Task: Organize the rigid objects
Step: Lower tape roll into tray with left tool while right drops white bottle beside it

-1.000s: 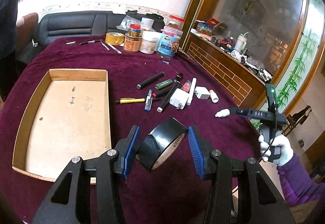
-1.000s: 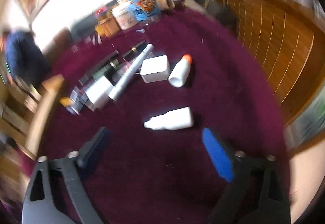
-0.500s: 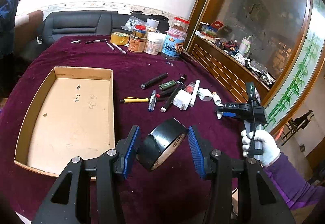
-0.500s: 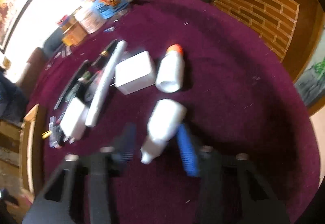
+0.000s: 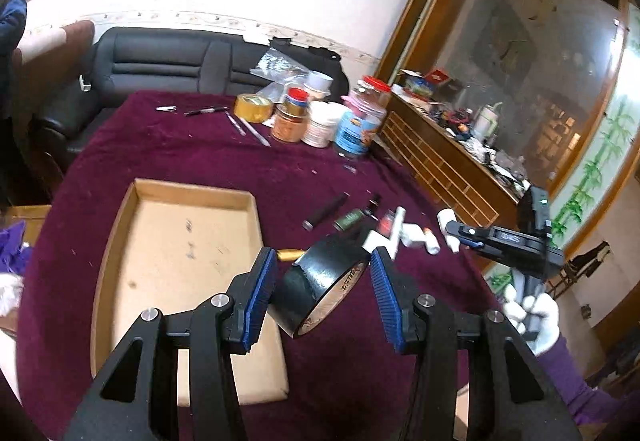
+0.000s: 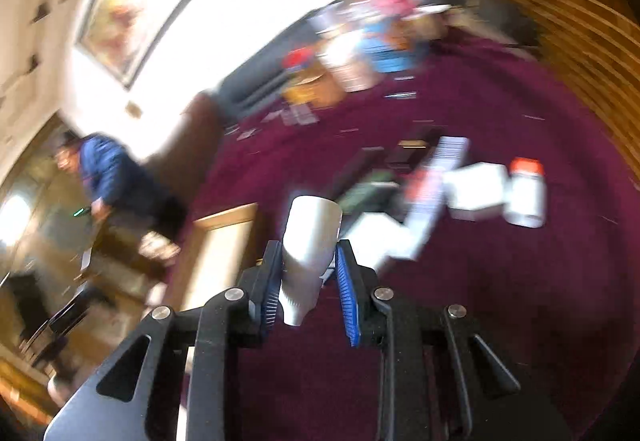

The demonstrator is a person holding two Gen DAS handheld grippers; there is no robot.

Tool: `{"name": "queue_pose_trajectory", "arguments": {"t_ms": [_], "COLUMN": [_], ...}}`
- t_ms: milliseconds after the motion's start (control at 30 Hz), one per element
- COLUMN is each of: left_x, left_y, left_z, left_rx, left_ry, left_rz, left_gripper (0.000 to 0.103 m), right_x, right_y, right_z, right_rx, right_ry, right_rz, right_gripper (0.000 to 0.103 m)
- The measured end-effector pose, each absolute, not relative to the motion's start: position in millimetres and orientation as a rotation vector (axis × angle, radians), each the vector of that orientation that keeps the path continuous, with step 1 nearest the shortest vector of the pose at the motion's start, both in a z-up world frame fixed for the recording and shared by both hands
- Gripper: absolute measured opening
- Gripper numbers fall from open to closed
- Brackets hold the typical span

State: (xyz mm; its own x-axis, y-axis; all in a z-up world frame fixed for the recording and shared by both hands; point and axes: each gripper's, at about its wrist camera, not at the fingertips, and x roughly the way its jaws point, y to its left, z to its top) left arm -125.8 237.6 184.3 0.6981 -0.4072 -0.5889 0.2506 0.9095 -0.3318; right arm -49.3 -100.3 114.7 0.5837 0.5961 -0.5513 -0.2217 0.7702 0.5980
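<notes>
My left gripper (image 5: 320,297) is shut on a black tape roll (image 5: 320,291), held tilted above the table beside the right edge of the empty cardboard tray (image 5: 192,193). My right gripper (image 6: 308,281) is shut on a small white bottle (image 6: 310,241), lifted off the table; it shows from outside in the left wrist view (image 5: 460,237), holding the bottle (image 5: 446,221). Pens, a lighter, white chargers and an orange-capped white bottle (image 6: 526,193) lie in a cluster on the maroon cloth (image 5: 320,169).
Jars, tubs and a yellow tape roll (image 5: 252,107) stand at the table's far edge. A black sofa (image 5: 160,65) lies behind the table and a wooden cabinet (image 5: 440,157) to the right. A person in blue (image 6: 108,169) stands at the left.
My right gripper closed on the white bottle and lifted it off the cloth. My left gripper rose and kept hold of the tape roll.
</notes>
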Motion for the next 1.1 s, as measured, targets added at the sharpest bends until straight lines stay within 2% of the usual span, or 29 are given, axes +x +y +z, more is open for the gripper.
{"name": "queue_pose_trajectory", "arguments": {"t_ms": [200,400,633,800,900,967,1100], "left_x": [-48,4,31,42,37,28,15], "left_y": [252,291,303,311,313,317,330], "left_z": [152,92,52,36,39,49,61], "left_rx": [-0.203,-0.335,-0.395,-0.460,-0.477,-0.474,-0.488], "left_ry": [0.817,0.922,0.994,1.005,0.989,0.957,0.918], "left_rz": [-0.238,-0.204,-0.202,-0.205,-0.219,-0.215,-0.176], "left_gripper": [0.043,0.039,0.039,0.039,0.039,0.041,0.053], "right_x": [-9,33,59,68,68,67,61], "right_y": [17,116,151,159,162,163,155], "right_z": [105,68,31,28,31,34,44], "right_rx": [0.429,0.303,0.246,0.199,0.145,0.130,0.162], "right_ry": [0.937,1.027,1.099,1.090,1.056,1.037,1.004], "right_rz": [0.661,0.679,0.608,0.564,0.539,0.548,0.539], "right_gripper": [0.025,0.025,0.025,0.025,0.031,0.041,0.045]}}
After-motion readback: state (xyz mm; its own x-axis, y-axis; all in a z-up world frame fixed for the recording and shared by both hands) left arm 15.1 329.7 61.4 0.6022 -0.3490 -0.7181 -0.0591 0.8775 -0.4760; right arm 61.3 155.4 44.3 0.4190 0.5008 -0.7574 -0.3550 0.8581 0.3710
